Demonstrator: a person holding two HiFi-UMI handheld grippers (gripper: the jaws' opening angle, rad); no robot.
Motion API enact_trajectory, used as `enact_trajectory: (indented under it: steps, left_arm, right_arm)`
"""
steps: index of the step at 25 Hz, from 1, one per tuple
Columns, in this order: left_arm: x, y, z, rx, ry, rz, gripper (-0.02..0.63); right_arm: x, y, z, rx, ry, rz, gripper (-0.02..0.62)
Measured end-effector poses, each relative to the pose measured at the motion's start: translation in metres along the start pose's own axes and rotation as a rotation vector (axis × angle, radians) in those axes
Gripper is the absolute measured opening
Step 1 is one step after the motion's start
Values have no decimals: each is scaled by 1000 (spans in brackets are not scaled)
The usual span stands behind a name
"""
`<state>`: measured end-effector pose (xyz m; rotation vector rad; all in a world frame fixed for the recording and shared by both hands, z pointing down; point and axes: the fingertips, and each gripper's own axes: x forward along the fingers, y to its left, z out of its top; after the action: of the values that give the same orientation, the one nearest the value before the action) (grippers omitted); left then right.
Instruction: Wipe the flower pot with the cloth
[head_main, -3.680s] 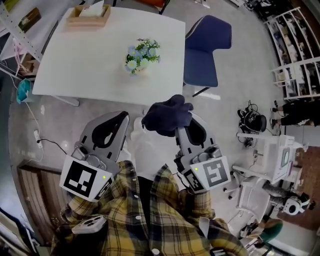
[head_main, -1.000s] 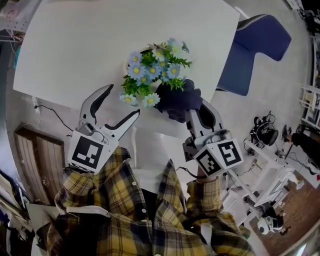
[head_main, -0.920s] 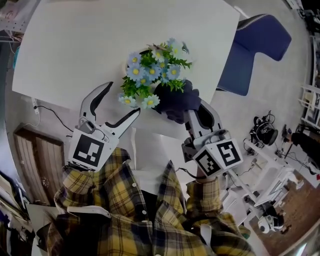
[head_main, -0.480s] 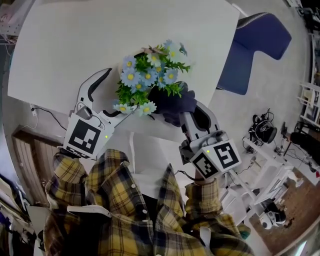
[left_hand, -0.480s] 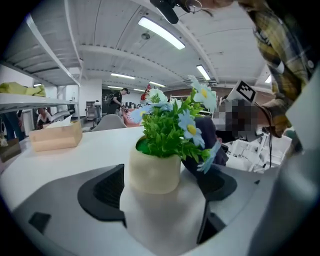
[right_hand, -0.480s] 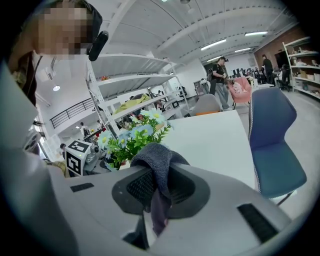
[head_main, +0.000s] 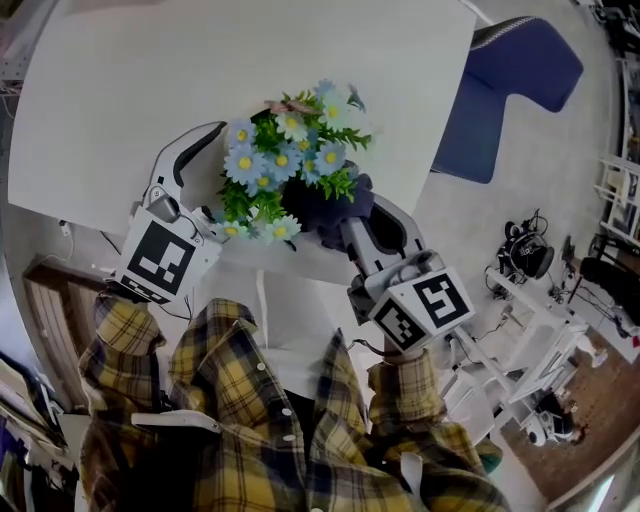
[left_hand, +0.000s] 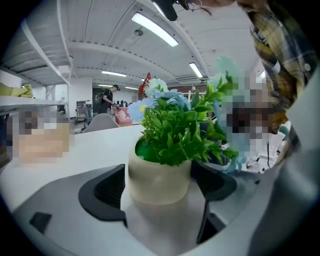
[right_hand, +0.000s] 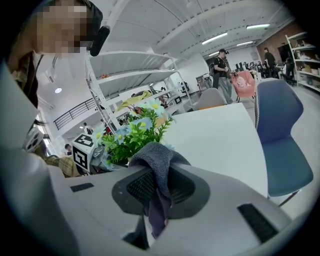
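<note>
A cream flower pot with green leaves and pale blue flowers stands near the front edge of the white table. In the head view the flowers hide the pot. My left gripper is wide open, with one jaw on each side of the pot. My right gripper is shut on a dark blue-grey cloth. The bunched cloth sits just right of the plant, against its leaves. The left gripper's marker cube shows beyond the flowers in the right gripper view.
A blue chair stands to the right of the table, also the chair in the right gripper view. The table's front edge runs just under both grippers. White equipment and cables lie on the floor at right.
My left gripper moved forward toward the plant, rolled, and opened wider; its jaws now straddle the pot. The right gripper with the cloth sank slightly beside the plant.
</note>
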<state>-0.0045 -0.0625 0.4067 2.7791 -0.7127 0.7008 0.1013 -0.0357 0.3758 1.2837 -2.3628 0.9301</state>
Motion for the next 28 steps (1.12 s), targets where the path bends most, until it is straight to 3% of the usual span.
enact_trajectory:
  steps: [14, 28]
  left_arm:
    - [9, 4, 2, 10, 0, -30, 433]
    - [7, 7, 1, 56, 18, -89, 430]
  right_arm:
    - [46, 4, -15, 251, 21, 94, 35]
    - [55, -19, -11, 481, -28, 25, 35]
